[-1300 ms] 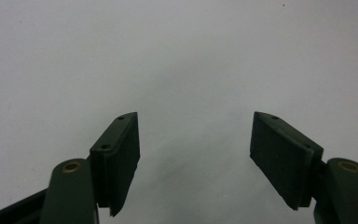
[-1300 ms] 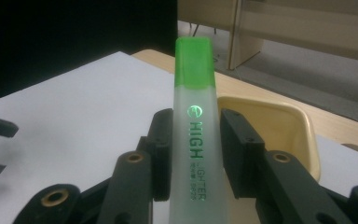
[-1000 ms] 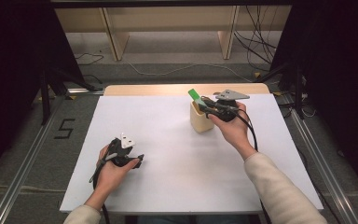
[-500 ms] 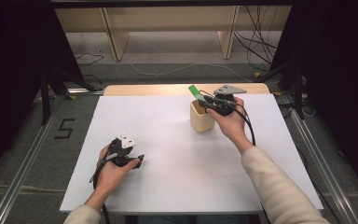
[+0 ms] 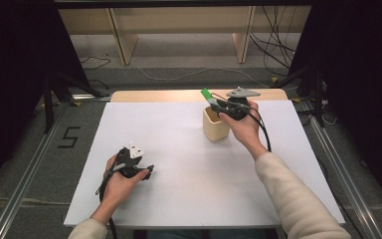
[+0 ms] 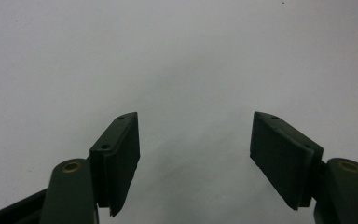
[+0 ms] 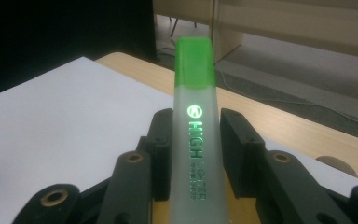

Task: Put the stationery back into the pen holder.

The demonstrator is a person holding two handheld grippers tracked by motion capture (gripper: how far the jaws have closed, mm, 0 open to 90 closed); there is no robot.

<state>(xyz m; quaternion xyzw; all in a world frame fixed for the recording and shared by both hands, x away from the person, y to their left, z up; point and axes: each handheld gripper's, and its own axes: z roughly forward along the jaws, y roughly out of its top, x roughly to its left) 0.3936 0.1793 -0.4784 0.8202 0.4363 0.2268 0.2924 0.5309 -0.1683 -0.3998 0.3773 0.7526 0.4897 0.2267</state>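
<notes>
The desk (image 5: 179, 199) carries a white sheet over most of its top, with bare wood showing along the far edge. A cream-coloured cup (image 5: 214, 125) stands on the sheet toward the far right corner, well apart from the near edge.

The right gripper (image 5: 222, 106) hangs just above and behind the cup, at its right side. Its jaws are clenched on a green highlighter (image 7: 196, 140), gripping the pale translucent barrel on both sides. The highlighter's long axis runs straight out along the jaws, green cap (image 7: 193, 63) leading; in the high view the cap (image 5: 206, 94) points up and toward the far left, away from the cup's mouth.

That is the relation that matters: the cup sits directly below the held highlighter, so this hand is the one placed to act on it, and the marker would probably have to tip toward vertical to go into the cup.

The left gripper (image 6: 193, 154) rests near the near left corner, jaws spread wide over bare sheet, holding nothing.
</notes>
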